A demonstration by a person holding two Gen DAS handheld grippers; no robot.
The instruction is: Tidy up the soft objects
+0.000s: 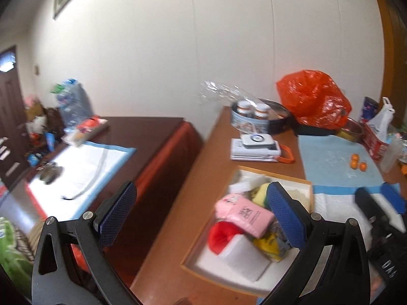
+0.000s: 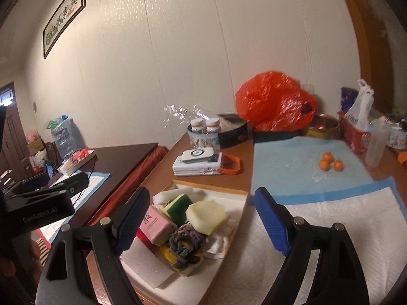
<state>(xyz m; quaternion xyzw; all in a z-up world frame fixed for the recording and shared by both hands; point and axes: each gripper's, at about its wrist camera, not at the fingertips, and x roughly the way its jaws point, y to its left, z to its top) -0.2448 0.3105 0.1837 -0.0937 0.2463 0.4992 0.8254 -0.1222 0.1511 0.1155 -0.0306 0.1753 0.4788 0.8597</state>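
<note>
A shallow wood-rimmed tray (image 2: 239, 192) on the brown table holds several soft things: a pink tissue pack (image 2: 155, 222), a green-and-yellow sponge (image 2: 178, 204), a pale foam block (image 2: 206, 215), a grey knotted rope (image 2: 187, 241), a white foam sheet (image 2: 145, 261). In the left wrist view the tray (image 1: 309, 184) also shows the pink pack (image 1: 245, 214) and a red ball (image 1: 222, 236). My left gripper (image 1: 202, 214) is open and empty above the tray's left side. My right gripper (image 2: 202, 218) is open and empty above the tray.
A white pad with blue border (image 2: 343, 218) lies right of the tray, with three small oranges (image 2: 329, 162). Behind stand a stack of white devices (image 2: 198, 162), a tin with bottles (image 2: 204, 134), an orange plastic bag (image 2: 272, 101), a red basket (image 2: 352, 132). A lower dark table (image 1: 142, 137) stands left.
</note>
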